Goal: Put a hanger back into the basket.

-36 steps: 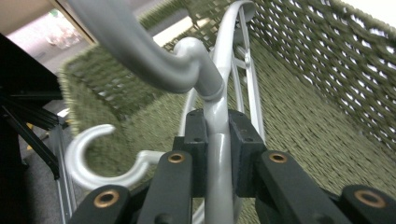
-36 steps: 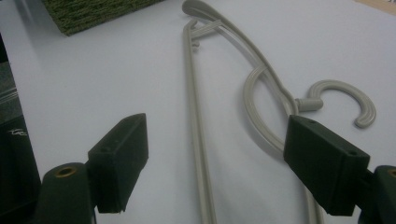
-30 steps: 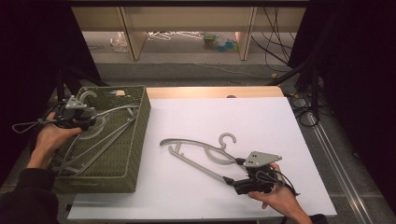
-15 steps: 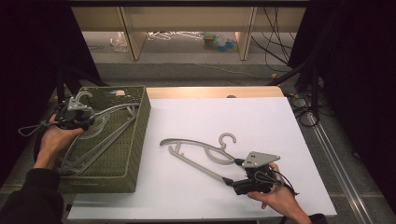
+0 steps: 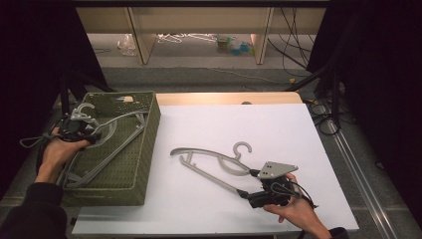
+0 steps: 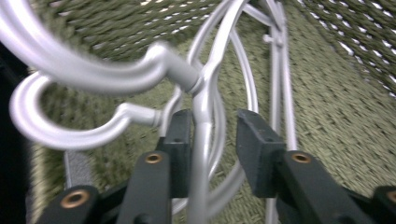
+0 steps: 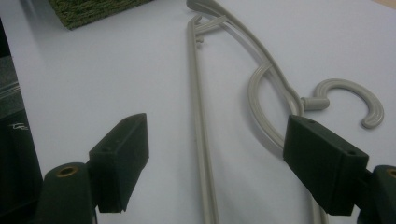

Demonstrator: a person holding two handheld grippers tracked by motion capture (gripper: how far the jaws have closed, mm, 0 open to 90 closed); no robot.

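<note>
Olive-green woven basket point(image 5: 144, 144), grey hangers point(image 5: 214, 162), white table point(image 5: 278, 129)

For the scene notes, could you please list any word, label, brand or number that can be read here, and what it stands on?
None can be read: no print shows on the hanger, the hangers in the basket, the green woven basket or the white table.
A faint pale mark on the dark surface in the right gripper view is too small and blurred to read.

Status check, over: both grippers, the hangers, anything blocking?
Left gripper jaws just opening, hanger between them over the green basket. Right gripper open, astride the hanger on the table. Nothing blocking.
</note>
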